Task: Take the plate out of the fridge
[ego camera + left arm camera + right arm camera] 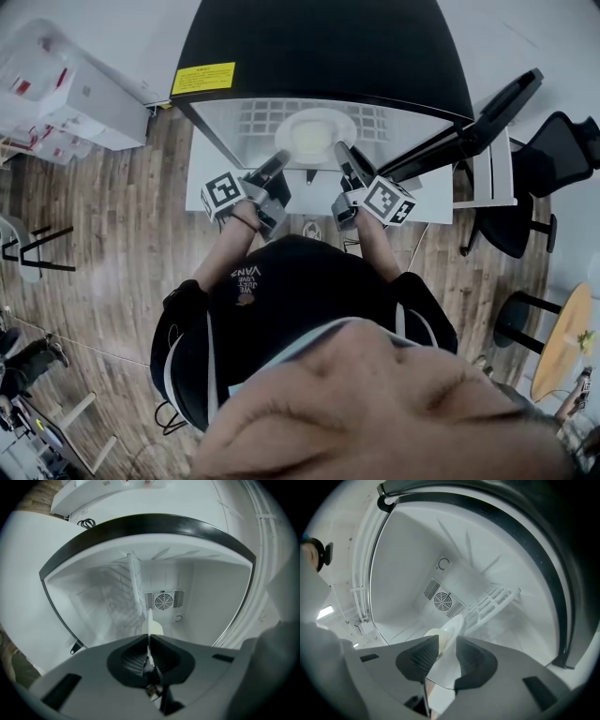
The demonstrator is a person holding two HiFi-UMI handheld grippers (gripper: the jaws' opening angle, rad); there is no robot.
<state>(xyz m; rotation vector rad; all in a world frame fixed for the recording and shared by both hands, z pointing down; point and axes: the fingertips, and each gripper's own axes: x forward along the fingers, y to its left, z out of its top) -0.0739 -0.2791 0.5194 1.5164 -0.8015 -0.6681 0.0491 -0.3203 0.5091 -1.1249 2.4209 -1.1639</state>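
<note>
A pale round plate (pixel 314 134) lies on the white shelf inside the open black fridge (pixel 319 47). My left gripper (pixel 279 161) reaches in at the plate's left rim. In the left gripper view the plate (pixel 153 627) shows edge-on, and that gripper (pixel 149 637) is shut on its thin rim. My right gripper (pixel 343 152) is at the plate's right rim. In the right gripper view the plate (pixel 453 625) slants through the gap of that gripper (pixel 448 638), whose jaws stand apart around the rim without pinching it.
The fridge door (pixel 469 141) stands open to the right, with black chairs (pixel 553 159) beyond it. A fan grille (pixel 164 601) sits on the fridge's back wall and a wire rack (pixel 494 602) beside it. White boxes (pixel 66 94) stand at the left.
</note>
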